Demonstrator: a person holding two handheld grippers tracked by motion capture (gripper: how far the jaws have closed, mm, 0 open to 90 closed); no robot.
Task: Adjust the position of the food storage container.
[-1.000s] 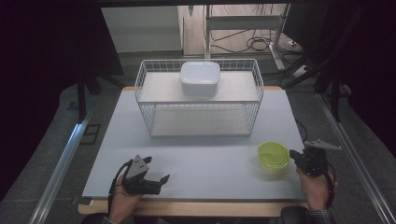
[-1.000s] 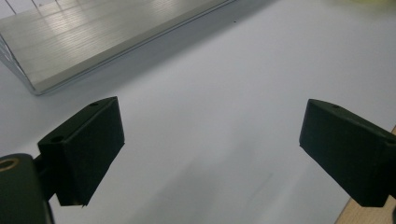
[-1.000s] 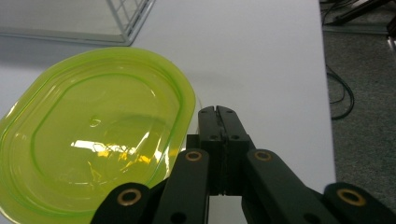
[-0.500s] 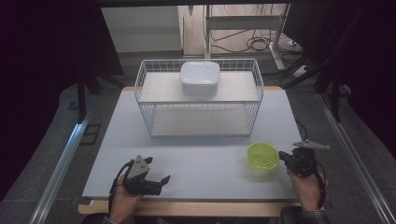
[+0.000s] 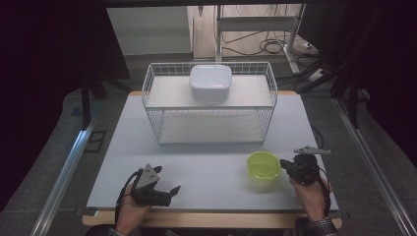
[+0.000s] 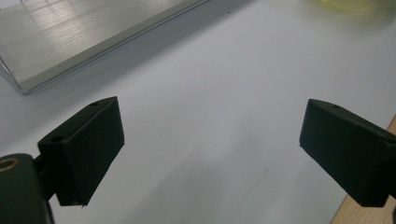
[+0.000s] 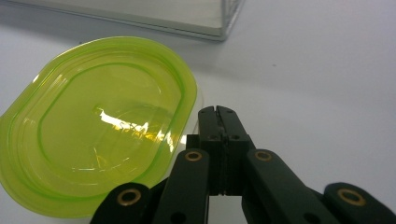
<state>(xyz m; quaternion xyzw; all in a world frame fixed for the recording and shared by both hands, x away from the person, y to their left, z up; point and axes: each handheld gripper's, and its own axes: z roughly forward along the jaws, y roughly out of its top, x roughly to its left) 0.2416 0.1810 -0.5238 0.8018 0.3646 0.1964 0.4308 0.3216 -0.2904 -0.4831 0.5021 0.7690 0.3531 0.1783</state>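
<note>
A shallow yellow-green plastic dish (image 5: pixel 263 166) (image 7: pixel 98 126) lies on the white table near the front right. My right gripper (image 5: pixel 284 166) (image 7: pixel 218 112) is shut, its two jaws pressed together with nothing between them. Its tip rests against the dish's right rim. My left gripper (image 5: pixel 174 191) (image 6: pixel 210 149) lies low at the front left, pointing right, open with bare table between its jaws. The dish's edge (image 6: pixel 345 4) appears far off in the left gripper view.
A white wire basket (image 5: pixel 211 128) (image 6: pixel 70 42) (image 7: pixel 187 18) stands at the back middle of the table. A white lidded box (image 5: pixel 210 82) sits on top of it. The wooden front edge (image 5: pixel 206 219) runs below both hands.
My right gripper has moved left along the table, and the yellow-green dish has slid left ahead of it. The left gripper has stayed where it was.
</note>
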